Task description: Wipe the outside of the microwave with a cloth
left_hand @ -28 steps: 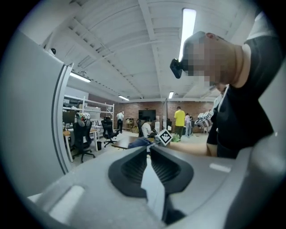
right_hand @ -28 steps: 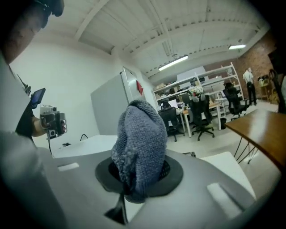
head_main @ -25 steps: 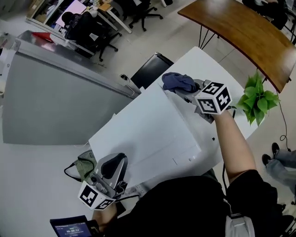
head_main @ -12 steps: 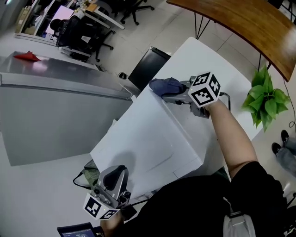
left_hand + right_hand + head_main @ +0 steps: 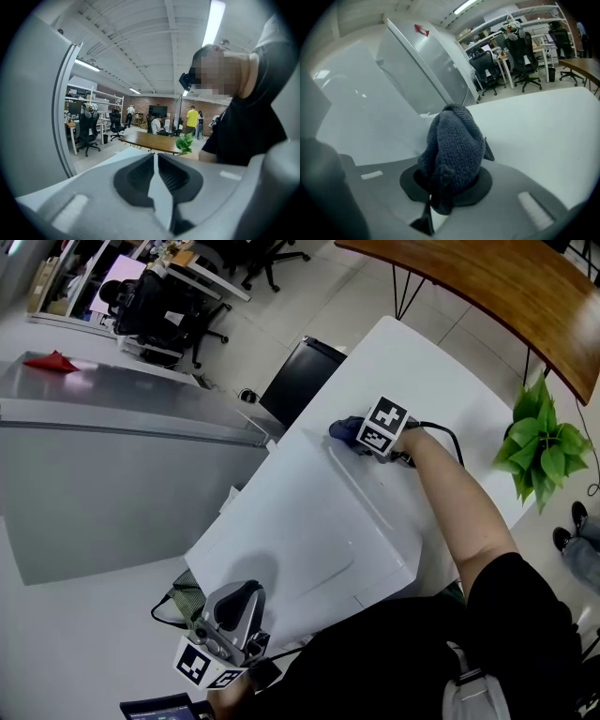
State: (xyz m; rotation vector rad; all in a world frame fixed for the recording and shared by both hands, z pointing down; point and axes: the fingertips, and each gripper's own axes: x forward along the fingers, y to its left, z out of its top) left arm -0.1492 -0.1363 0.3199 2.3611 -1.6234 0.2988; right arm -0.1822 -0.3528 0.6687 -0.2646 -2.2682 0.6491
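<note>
The white microwave [image 5: 300, 521] stands on a white table [image 5: 441, 381]. A dark blue knitted cloth [image 5: 344, 429] is pressed at the microwave's far top corner, with my right gripper [image 5: 354, 435] shut on it; its marker cube hides most of the cloth. In the right gripper view the cloth [image 5: 454, 145] bulges out of the right gripper [image 5: 445, 183], beside the microwave's white wall [image 5: 361, 108]. My left gripper [image 5: 239, 596] hangs off the microwave's near left corner, touching nothing. In its own view the left gripper [image 5: 154, 176] is shut and empty.
A potted green plant [image 5: 534, 442] stands at the table's right end. A curved wooden table [image 5: 487, 287] lies beyond it. A black chair [image 5: 300, 381] and a grey partition [image 5: 112, 474] stand to the left. A cable and a green mesh item [image 5: 178, 592] lie by the left gripper.
My right gripper has moved the cloth along the microwave's far top edge and turned, so its cube now covers most of the cloth. The left gripper has stayed put.
</note>
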